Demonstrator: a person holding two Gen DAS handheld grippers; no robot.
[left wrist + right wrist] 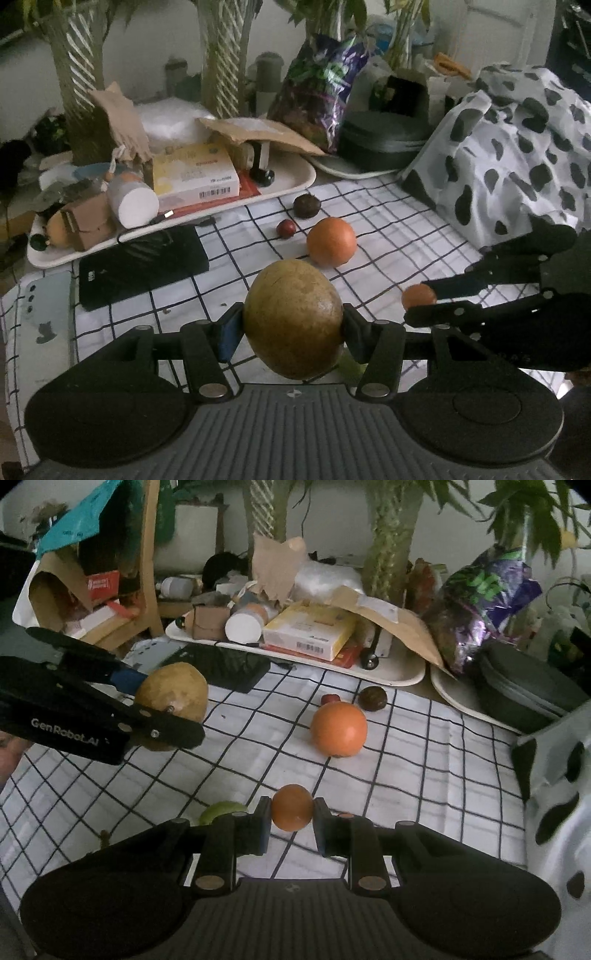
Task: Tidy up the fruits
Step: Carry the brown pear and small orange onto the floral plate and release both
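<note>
Left tool [293, 325] clamped the mango [293, 317] between its fingers; right tool [291, 810] pinched the tangerine [291, 806], both above the counter [406, 775]. Orange [339, 728] lay ahead of the right tool. Advisable: lower each fruit gently beside it before loosening grip.

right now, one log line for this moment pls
left gripper: shut on brown fruit | right gripper: shut on small orange fruit | big orange: on checked cloth

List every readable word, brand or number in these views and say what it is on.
"GenRobot.AI": on the side of the left gripper, seen from the right wrist.
Yellow box: barcode and print too blurred to read.
Purple bag: green lettering unreadable.
Red carton: print too small.
</note>
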